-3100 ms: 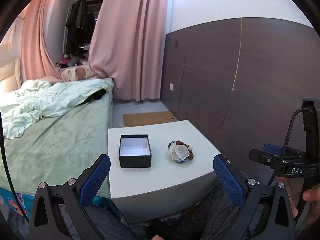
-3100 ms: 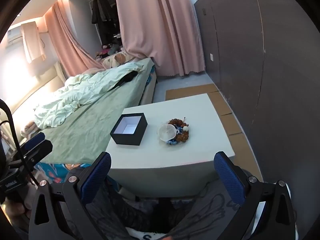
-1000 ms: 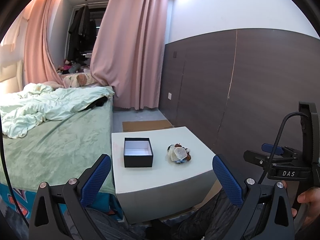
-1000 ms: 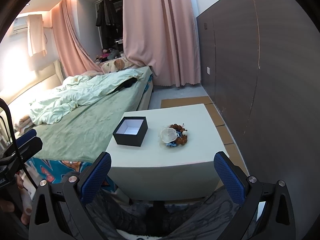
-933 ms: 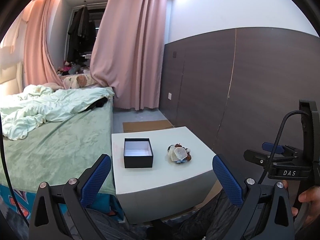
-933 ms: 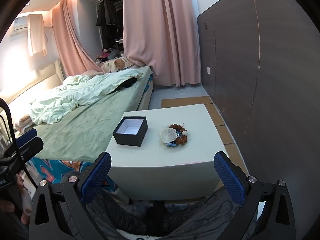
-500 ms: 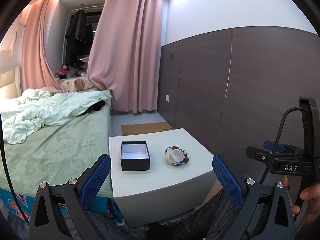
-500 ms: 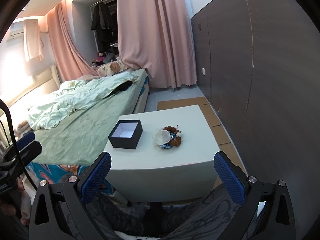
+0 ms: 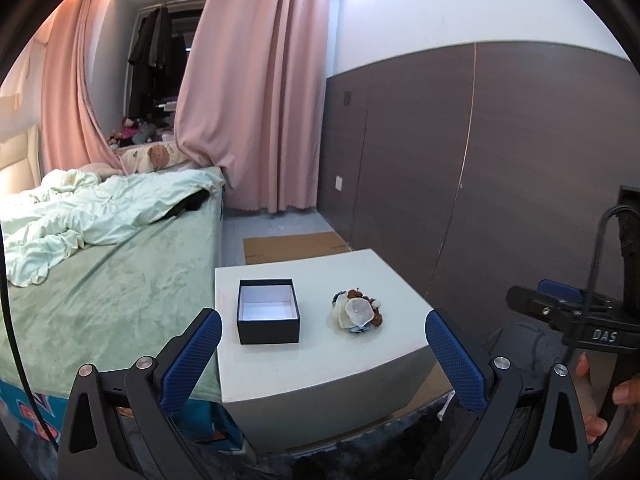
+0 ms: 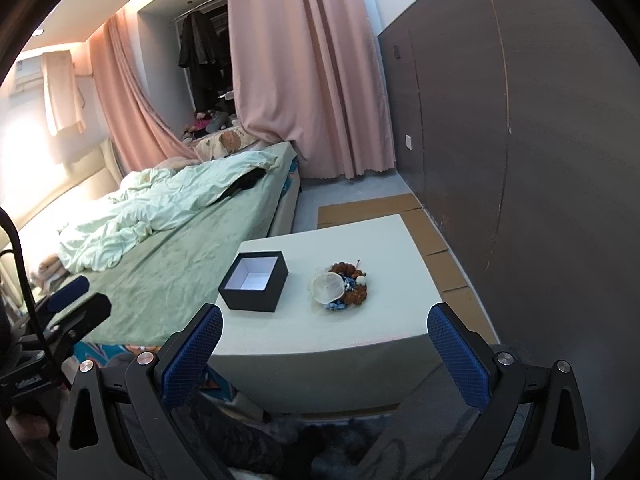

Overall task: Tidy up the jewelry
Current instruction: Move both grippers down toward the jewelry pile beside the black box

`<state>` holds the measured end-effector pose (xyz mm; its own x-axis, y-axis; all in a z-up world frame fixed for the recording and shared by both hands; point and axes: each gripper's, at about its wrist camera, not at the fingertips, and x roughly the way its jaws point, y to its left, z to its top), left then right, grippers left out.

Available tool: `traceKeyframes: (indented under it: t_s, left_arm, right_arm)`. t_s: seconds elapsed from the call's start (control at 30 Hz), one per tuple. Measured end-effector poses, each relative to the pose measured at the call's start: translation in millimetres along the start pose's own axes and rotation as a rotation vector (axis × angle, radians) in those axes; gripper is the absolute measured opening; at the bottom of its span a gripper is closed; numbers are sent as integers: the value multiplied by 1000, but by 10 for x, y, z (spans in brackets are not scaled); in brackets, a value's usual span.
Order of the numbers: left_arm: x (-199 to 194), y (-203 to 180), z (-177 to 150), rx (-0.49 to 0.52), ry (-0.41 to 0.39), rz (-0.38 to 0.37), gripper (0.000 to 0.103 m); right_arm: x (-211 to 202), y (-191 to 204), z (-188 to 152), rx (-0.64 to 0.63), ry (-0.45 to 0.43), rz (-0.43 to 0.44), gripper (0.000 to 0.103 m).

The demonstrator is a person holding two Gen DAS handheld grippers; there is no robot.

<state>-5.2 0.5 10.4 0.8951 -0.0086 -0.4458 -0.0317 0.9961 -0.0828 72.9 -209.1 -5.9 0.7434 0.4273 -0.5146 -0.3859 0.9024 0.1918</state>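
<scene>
A: Status on the grippers?

B: left gripper (image 9: pixel 320 344) has its jaws spread wide, nothing between the blue pads (image 9: pixel 192 356). right gripper (image 10: pixel 324 344) same, fully apart, empty. Both held back from the near edge of the white table (image 9: pixel 320 372), neither touching anything on it

A: Where's the jewelry?

B: jewelry pile (image 9: pixel 357 312) sits on the table top, right of centre. Reddish-brown beads, a bit of blue, and a pale round translucent piece on top. Can't tell the individual items apart

A: And the box?

B: black box (image 9: pixel 268 311), lid off, white inside, nothing visible in it. Stands upright on the table to the left of the pile, near it but with a clear gap. Right wrist view agrees: box (image 10: pixel 254 287) left, pile (image 10: pixel 342 286) right

A: Surroundings?

B: bed (image 9: pixel 100 280) with green cover runs along the table's left side, pink curtain (image 9: pixel 260 100) at the back, dark wall panel (image 9: pixel 480 180) on the right. A hand (image 9: pixel 608 404) grips the right gripper's handle at the left view's right edge
</scene>
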Motion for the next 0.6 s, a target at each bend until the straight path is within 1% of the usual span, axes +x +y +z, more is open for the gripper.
traceKeyframes:
  t_s: [0.17,0.3,0.43,0.53,0.6]
  left_arm:
    - [144,-71,91,14,37,-1,102]
    - [354,-141,176,34,81,-6,102]
    - [608,-169,207,34,128,-34,102]
    - [842,-130,215,4,168,-72,101]
    - [1026,-131,222,4,191,-81,97]
  right_arm:
    - [69,-163,58,29,1,0,103]
    - [194,-315,138,60,13,3,103]
    - [397,-473,197,93,33,9,103]
    - [586,-561,243,94,70,1,103]
    - [670,-615,272,102,61,11,103]
